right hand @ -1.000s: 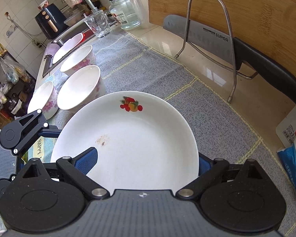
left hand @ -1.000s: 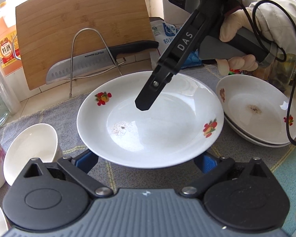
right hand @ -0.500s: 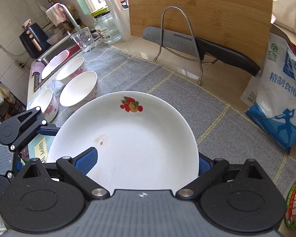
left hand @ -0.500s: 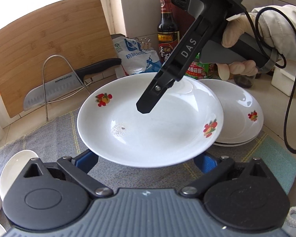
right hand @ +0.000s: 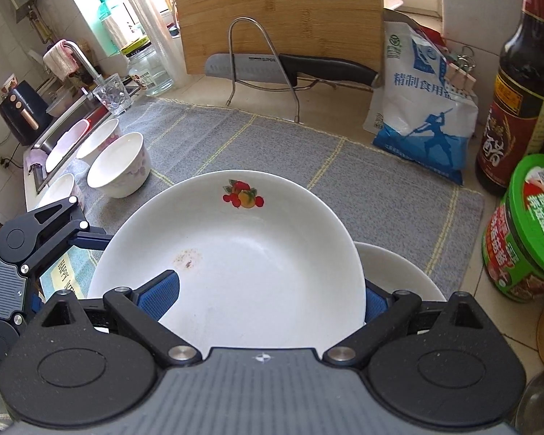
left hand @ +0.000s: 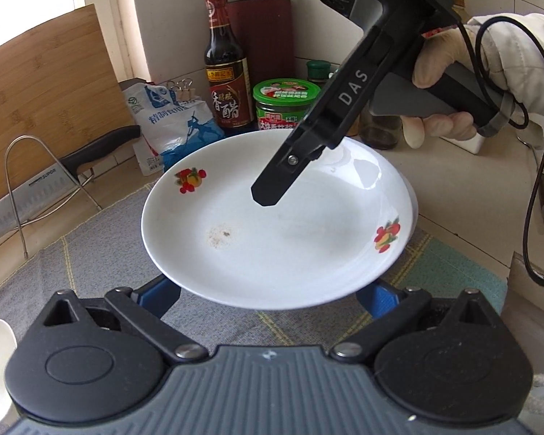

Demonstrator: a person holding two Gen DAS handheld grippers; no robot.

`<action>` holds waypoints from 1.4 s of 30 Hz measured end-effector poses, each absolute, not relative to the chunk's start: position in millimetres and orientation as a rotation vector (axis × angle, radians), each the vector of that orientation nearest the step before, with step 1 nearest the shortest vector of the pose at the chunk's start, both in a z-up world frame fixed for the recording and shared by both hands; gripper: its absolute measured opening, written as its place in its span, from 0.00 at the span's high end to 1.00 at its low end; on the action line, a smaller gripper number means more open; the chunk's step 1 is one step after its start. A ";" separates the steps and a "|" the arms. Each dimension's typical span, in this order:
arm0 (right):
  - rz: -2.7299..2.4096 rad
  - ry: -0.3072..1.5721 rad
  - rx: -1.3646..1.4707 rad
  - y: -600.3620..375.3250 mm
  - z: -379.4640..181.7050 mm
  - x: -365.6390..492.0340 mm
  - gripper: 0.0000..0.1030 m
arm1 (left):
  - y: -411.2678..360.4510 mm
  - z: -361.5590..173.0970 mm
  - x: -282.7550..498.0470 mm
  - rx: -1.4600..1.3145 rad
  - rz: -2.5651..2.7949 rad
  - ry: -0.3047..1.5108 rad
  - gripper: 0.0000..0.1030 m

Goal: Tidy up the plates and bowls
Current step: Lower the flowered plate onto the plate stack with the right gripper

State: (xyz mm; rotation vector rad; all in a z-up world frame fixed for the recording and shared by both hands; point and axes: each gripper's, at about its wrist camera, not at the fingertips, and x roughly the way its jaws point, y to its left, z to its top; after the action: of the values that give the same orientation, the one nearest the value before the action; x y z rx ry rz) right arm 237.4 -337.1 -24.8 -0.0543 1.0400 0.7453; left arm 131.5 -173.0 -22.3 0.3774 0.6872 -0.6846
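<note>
The right gripper (right hand: 268, 297) clamps the near rim of a white fruit-print plate (right hand: 243, 250), 1 blue pad (right hand: 159, 290) on top of the rim and the other finger (right hand: 375, 299) showing past the plate's edge. The left gripper (left hand: 268, 290) reaches to the opposite rim with its blue fingers (left hand: 159, 295) spread under the plate (left hand: 272, 232); whether they touch it cannot be told. In the left wrist view the right gripper (left hand: 272, 195) slants down over the plate's middle. The plate has a brown stain (left hand: 221, 233) and sits over a stack of white plates (right hand: 399, 272), whose edge peeks out to the right, on a grey mat (right hand: 272, 145).

Just right of the stack stand a green-lidded jar (right hand: 526, 232) and a dark vinegar bottle (right hand: 518, 108); a blue-and-white salt bag (right hand: 420, 119) stands behind. Across the mat a knife (right hand: 290, 69) rests on a wire rack (right hand: 261, 65) against a bamboo cutting board (right hand: 279, 11). 3 white bowls (right hand: 119, 170) cluster at the mat's left, near the sink (right hand: 65, 123).
</note>
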 end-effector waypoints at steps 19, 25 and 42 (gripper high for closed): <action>0.633 1.060 0.042 -380.5 -50.6 218.1 0.02 | -199.7 -33.4 135.1 0.424 -0.777 0.715 0.01; 0.623 1.063 0.055 -386.6 -55.0 217.6 0.02 | -202.8 -37.2 140.3 0.429 -0.779 0.722 0.01; 0.581 1.065 0.051 -395.0 -57.1 210.4 0.02 | -210.6 -40.4 142.9 0.445 -0.814 0.737 0.01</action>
State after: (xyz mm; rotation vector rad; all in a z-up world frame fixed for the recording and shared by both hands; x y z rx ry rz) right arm 210.4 -395.0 -57.1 0.0511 1.0648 0.5807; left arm 142.9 -210.6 -40.4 0.4453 0.7371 -0.8136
